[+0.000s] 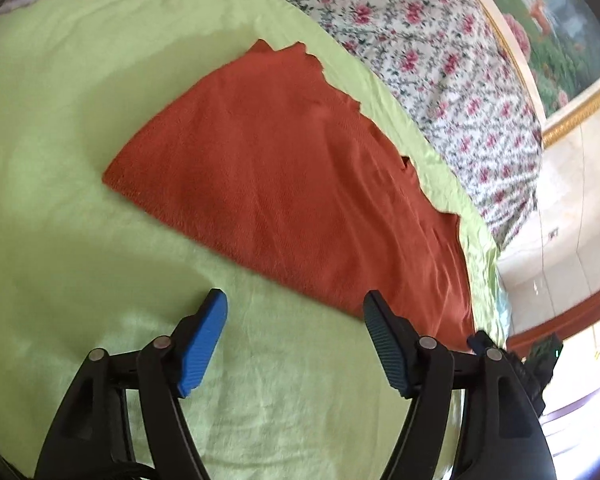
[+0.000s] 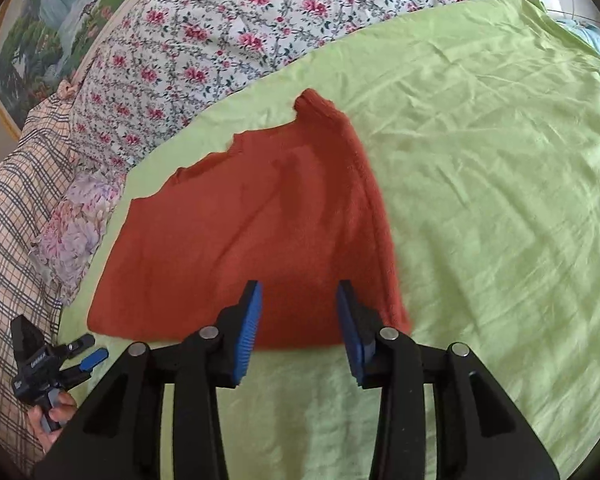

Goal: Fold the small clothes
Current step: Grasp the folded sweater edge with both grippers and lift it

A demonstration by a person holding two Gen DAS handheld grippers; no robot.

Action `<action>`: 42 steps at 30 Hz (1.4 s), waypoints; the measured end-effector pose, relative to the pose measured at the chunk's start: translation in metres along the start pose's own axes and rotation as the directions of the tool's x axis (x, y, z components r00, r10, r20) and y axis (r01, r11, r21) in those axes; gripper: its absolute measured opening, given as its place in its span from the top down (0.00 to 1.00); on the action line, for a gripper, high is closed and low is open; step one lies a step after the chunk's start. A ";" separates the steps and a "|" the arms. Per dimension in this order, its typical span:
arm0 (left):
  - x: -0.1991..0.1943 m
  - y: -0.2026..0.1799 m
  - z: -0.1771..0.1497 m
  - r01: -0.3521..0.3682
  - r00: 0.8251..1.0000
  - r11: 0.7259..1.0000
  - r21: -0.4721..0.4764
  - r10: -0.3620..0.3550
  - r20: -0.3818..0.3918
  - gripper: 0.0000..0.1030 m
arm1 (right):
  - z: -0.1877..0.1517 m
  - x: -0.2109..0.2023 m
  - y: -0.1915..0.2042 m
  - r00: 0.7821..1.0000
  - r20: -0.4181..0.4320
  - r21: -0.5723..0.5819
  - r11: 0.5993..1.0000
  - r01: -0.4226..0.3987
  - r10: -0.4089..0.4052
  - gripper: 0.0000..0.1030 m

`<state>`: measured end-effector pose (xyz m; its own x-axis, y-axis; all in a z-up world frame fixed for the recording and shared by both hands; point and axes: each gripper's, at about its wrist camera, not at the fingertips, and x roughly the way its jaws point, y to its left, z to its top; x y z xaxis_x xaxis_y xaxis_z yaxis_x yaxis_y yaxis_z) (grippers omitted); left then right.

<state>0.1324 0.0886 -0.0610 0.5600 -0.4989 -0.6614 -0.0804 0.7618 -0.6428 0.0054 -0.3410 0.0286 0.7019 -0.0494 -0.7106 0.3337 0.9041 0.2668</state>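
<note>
Both grippers (image 1: 294,300) (image 2: 300,292) unclenched, empty; rust garment (image 2: 260,240) flat on green sheet (image 2: 480,200), narrow end pointing away.

My folded garment (image 1: 284,184) lies flat on the bed sheet (image 1: 60,120), close to the sheet's far edge. Behind that edge sits the quilt (image 2: 220,32). Both my grippers hang over the near edge.

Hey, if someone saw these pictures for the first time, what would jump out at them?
The rust-orange knit garment, folded flat in the middle of the lime-green bedsheet, grabs the eye first. Behind it lies a pink-flowered quilt. In front, both black grippers with blue pads, left gripper and right gripper, stand open at the garment's near edge, holding nothing.
</note>
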 end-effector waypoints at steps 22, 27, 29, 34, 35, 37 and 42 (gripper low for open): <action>0.026 -0.083 0.065 -0.091 0.977 0.979 0.184 0.053 0.205 0.91 | 0.030 0.016 0.010 0.985 -0.062 0.030 0.987 -0.160 0.162 0.60; 0.068 -0.155 0.021 -0.079 0.992 0.915 0.395 0.032 0.125 0.90 | 0.065 0.038 0.011 0.945 -0.125 0.090 0.952 -0.293 0.302 0.60; 0.093 -0.169 0.003 -0.086 0.995 0.893 0.443 0.055 0.082 0.90 | 0.080 0.055 0.016 0.915 -0.159 0.112 0.928 -0.356 0.371 0.55; 0.124 -0.176 -0.019 -0.131 0.991 0.862 0.489 0.118 0.058 0.90 | 0.099 0.109 0.037 0.876 -0.263 0.131 0.914 -0.383 0.405 0.40; 0.124 -0.176 -0.020 -0.137 0.991 0.858 0.495 0.123 0.061 0.90 | 0.101 0.123 0.045 0.871 -0.289 0.129 0.917 -0.376 0.398 0.40; 0.123 -0.176 -0.019 -0.142 0.990 0.852 0.504 0.130 0.060 0.89 | 0.102 0.141 0.056 0.865 -0.312 0.123 0.919 -0.374 0.393 0.40; 0.121 -0.185 -0.022 -0.182 0.983 0.821 0.541 0.166 0.079 0.89 | 0.110 0.193 0.099 0.856 -0.371 0.065 0.930 -0.362 0.359 0.43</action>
<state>0.1966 -0.1218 -0.0304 0.6022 -0.3313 -0.7264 0.2781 0.9399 -0.1981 0.2434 -0.3080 -0.0102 0.4871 0.4403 -0.7542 0.0966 0.8311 0.5476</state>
